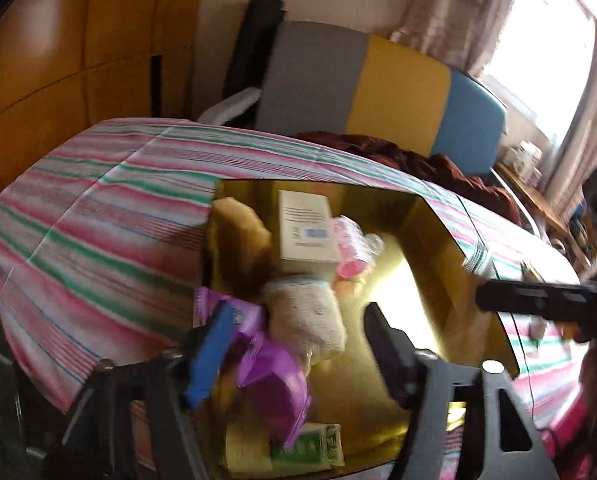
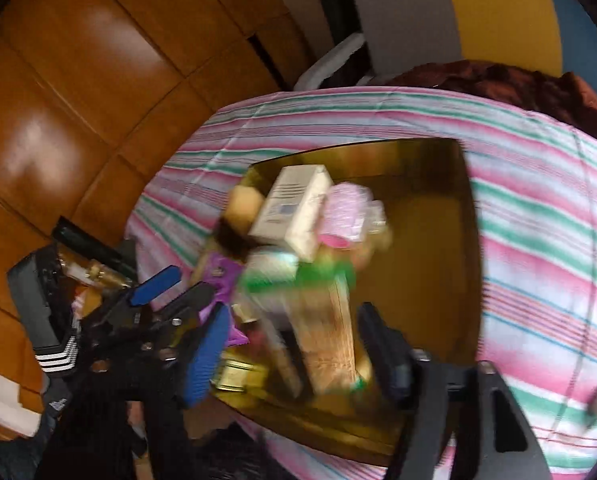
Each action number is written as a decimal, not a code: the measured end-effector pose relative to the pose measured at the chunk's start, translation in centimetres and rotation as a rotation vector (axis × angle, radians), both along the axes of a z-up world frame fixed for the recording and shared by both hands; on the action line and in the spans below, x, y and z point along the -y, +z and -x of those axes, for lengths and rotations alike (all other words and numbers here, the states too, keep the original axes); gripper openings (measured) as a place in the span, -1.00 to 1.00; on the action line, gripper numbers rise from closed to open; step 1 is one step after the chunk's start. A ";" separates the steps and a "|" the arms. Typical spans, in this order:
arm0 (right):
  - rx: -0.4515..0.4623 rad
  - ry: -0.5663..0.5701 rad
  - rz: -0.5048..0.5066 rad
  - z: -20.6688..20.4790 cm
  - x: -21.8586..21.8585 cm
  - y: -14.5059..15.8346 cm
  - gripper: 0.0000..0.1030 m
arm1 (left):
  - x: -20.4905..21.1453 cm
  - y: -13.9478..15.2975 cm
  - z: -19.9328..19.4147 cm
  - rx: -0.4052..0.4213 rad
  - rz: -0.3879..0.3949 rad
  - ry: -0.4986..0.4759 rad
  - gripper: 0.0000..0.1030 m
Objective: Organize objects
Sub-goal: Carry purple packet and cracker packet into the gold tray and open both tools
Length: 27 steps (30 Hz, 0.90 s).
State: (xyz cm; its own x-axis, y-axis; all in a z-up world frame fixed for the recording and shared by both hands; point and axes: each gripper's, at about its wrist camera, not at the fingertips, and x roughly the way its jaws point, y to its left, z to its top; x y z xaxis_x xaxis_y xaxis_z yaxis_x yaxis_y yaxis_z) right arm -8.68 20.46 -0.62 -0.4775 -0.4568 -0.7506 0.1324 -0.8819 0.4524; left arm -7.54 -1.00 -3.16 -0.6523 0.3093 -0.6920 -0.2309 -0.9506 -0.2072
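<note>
Both grippers hang over the gold tray [image 1: 430, 240], fingers spread, gripping nothing: left gripper [image 1: 298, 344], right gripper [image 2: 294, 344]. Beyond lie a purple packet [image 1: 274, 376], towel [image 1: 306, 312], white box [image 1: 306, 228] and pink roll [image 1: 350, 240], crowded together on the tray's left.

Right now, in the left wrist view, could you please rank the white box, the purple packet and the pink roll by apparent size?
1. Purple packet, though it lies nearest the camera, so its lead over the box is unsure.
2. White box.
3. Pink roll, clearly the smallest.
</note>
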 end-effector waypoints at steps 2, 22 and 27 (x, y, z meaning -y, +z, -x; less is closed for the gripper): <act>-0.001 -0.001 0.006 -0.2 0.7 -0.1 0.40 | 0.4 0.1 0.0 -0.005 0.006 0.017 0.43; -0.212 -0.195 -0.351 -5.5 1.0 1.1 0.59 | -2.4 2.4 -3.8 -0.168 0.165 0.095 0.69; -0.253 -0.224 -0.409 -6.2 1.1 1.6 0.65 | -3.4 2.3 -4.4 -0.169 0.172 0.067 0.72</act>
State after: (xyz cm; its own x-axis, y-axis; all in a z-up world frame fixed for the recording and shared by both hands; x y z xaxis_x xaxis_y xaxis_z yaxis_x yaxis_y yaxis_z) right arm -2.52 19.31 0.93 -0.7191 -0.0169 -0.6947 -0.0188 -0.9989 0.0438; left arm -3.16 2.40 -0.87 -0.7783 0.1484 -0.6100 -0.1836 -0.9830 -0.0049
